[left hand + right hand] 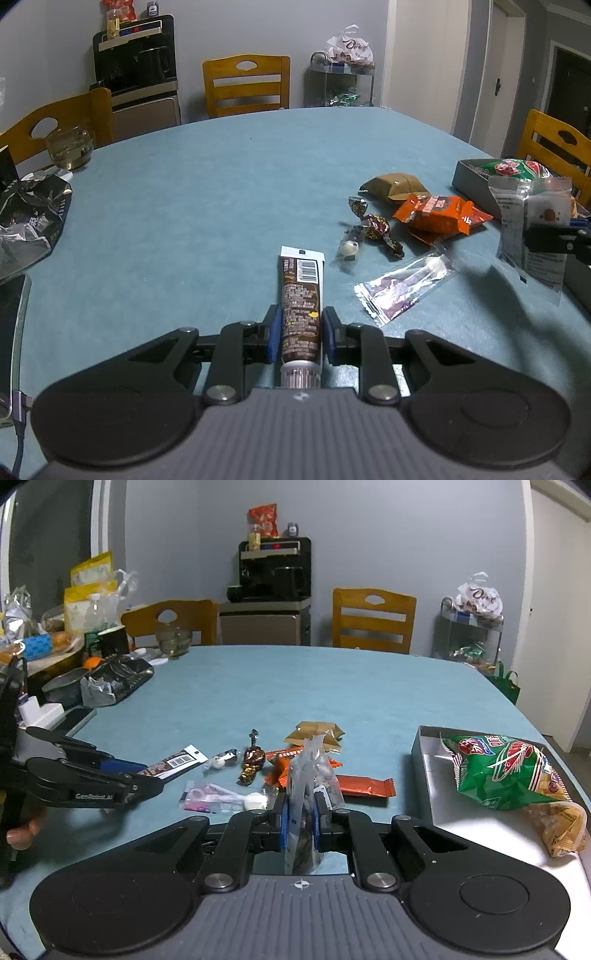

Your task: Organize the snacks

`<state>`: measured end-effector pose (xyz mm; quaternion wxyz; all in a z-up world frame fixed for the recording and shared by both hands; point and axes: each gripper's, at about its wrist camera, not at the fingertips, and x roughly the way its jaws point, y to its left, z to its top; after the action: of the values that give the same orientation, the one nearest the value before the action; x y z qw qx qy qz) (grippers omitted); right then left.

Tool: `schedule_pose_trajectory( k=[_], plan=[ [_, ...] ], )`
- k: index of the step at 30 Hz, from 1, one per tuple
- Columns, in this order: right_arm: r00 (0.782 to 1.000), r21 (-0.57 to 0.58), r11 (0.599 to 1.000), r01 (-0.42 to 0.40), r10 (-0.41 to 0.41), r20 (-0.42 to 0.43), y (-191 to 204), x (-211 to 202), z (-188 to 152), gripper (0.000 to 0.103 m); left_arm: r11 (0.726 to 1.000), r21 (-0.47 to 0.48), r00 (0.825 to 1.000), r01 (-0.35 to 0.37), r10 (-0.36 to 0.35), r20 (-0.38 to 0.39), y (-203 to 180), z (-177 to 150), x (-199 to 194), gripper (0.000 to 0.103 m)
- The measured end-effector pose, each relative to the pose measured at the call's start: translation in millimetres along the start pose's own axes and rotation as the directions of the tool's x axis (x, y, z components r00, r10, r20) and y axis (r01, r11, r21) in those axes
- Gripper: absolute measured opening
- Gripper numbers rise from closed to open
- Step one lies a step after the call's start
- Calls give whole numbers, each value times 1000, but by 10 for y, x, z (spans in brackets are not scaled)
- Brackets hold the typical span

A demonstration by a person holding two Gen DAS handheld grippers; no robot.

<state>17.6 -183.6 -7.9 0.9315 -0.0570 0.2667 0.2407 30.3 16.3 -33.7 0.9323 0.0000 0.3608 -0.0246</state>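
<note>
My left gripper (301, 319) is shut on a brown tube (300, 295) with a barcode, cap end toward the camera, just above the blue tablecloth. In the right wrist view the left gripper (151, 775) holds the tube (173, 762) out over the table. My right gripper (300, 805) is shut on a clear snack packet (308, 775), held upright and lifted. The left wrist view shows the right gripper (533, 240) with that packet (532, 229) in front of the grey box (469, 177). In the box (424, 760) lie a green bag (502, 771) and a yellow bag (557, 827).
Loose on the cloth lie orange packets (439, 214), a brown pouch (395, 186), dark wrapped candies (376, 229) and a clear purple sachet (402, 284). A black foil bag (29, 218), glass bowl (68, 149) and phone (11, 332) occupy the left side. Wooden chairs (245, 86) ring the table.
</note>
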Motion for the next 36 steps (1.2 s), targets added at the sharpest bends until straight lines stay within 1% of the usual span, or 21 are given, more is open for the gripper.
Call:
schedule_pose_trajectory(
  k=[3,6,14,19,24,28,36],
  plan=[
    [1000,0,1000,-6,6,7,-12,-28,-3,14,1000,-13,1000,-6,6,11,33,7,-17,20],
    [1000,-1,1000,-9,9,13,-41,-62,-15,14,1000,-23,999,-16,17,41,52,27,-82,20],
    [1000,-2,1000,-11,11,26,-67,-110,-21,13,998,-57,994,0,7,109,43,79,-362,20],
    [999,-4,1000,-23,23,42,-72,-165,-22,13,999,-46,992,6,0,127,-17,124,-499,20],
    [998,1,999,-35,35,48,-110,-217,-45,13,999,-38,992,3,2,127,-107,141,-560,20],
    [997,-1,999,-38,38,64,-122,-280,-44,13,999,-32,990,19,-15,139,-191,155,-632,20],
    [994,23,999,-34,31,106,-257,-472,-61,13,998,21,985,57,-60,164,-458,244,-767,20]
  ],
)
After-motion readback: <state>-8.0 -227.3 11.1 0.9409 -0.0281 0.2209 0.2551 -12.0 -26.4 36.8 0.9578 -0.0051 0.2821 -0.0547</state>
